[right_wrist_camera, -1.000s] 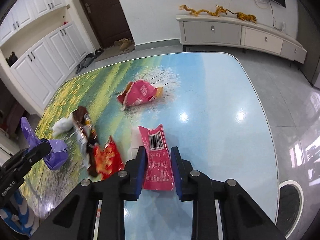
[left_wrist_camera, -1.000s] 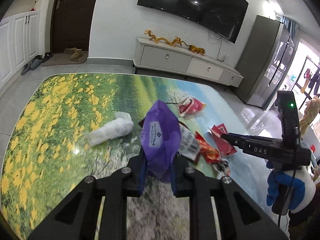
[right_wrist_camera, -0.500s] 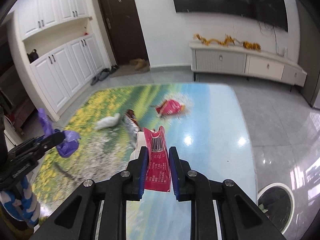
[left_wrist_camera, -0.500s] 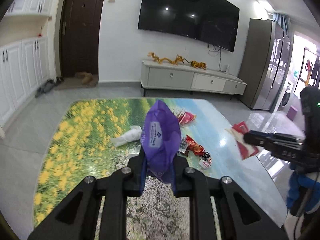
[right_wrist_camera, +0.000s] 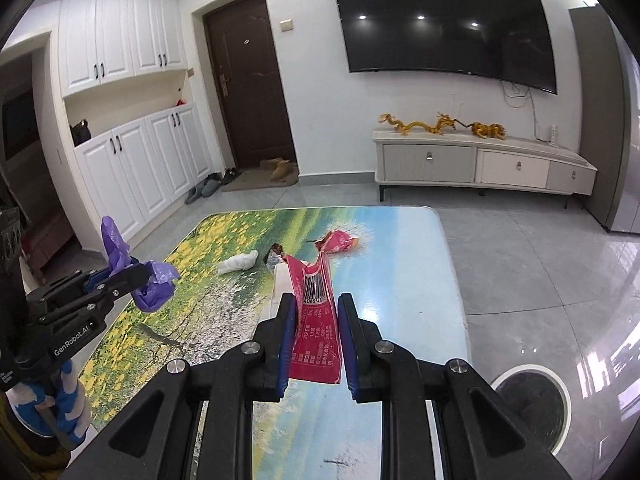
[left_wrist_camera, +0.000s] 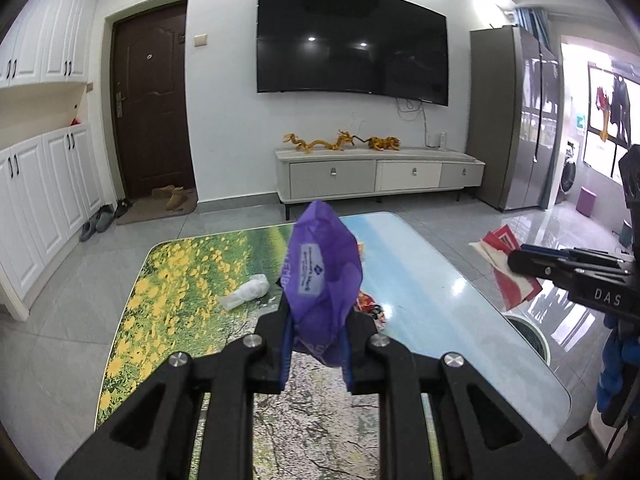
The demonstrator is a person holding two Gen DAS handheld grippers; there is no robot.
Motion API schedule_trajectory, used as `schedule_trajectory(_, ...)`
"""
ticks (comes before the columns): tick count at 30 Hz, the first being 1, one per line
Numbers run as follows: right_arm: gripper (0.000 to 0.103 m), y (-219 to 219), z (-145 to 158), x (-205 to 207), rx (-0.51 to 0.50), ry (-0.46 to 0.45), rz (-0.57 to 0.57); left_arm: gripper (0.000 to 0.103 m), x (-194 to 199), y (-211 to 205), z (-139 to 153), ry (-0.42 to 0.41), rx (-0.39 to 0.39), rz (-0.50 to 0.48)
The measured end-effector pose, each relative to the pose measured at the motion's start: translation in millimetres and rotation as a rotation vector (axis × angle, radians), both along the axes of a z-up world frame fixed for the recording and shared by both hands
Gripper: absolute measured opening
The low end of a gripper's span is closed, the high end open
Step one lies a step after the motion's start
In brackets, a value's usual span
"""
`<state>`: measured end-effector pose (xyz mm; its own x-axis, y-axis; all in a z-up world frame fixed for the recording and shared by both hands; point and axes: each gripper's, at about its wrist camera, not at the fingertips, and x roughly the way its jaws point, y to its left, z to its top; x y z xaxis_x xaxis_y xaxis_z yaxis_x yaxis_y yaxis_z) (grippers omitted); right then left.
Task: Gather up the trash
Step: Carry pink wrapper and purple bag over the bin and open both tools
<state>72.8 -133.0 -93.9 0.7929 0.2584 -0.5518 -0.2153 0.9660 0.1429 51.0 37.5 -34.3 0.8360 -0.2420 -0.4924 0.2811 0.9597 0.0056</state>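
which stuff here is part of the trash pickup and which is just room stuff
Part of the job:
- purple wrapper, held in the left gripper
- red wrapper, held in the right gripper
- white crumpled tissue on the table
- pink snack bag on the table
- bin on the floor

Just lying about:
- TV
- dragon ornaments
- shoes by the door

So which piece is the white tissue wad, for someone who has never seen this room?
Start at the landscape-print table facing the wall TV. On its yellow-flower side, lying apart from the wrappers, is the white tissue wad. It is the only plain white, soft, crumpled lump; the neighbours are glossy printed wrappers, like the pink wrapper further toward the blue side.
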Motion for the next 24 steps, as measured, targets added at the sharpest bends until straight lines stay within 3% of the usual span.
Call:
schedule_trajectory(13, 0.02, -82, -19, -10, 0.042, 0.011, -0.162, 0.018, 21, -80, -5, 0.048, 0.1, -0.163)
schedule_trajectory(19, 0.02, -134, -39, -16, -0.014, 0.035, -0.314, 0.018, 39, -148, -18, 0.172, 0.118, -0.335)
schedule_trajectory(24, 0.02, -190, -67, -24, 0.023, 0.086, -0.445, 0.018, 54, -225, -35, 0.271, 0.139, -0.485)
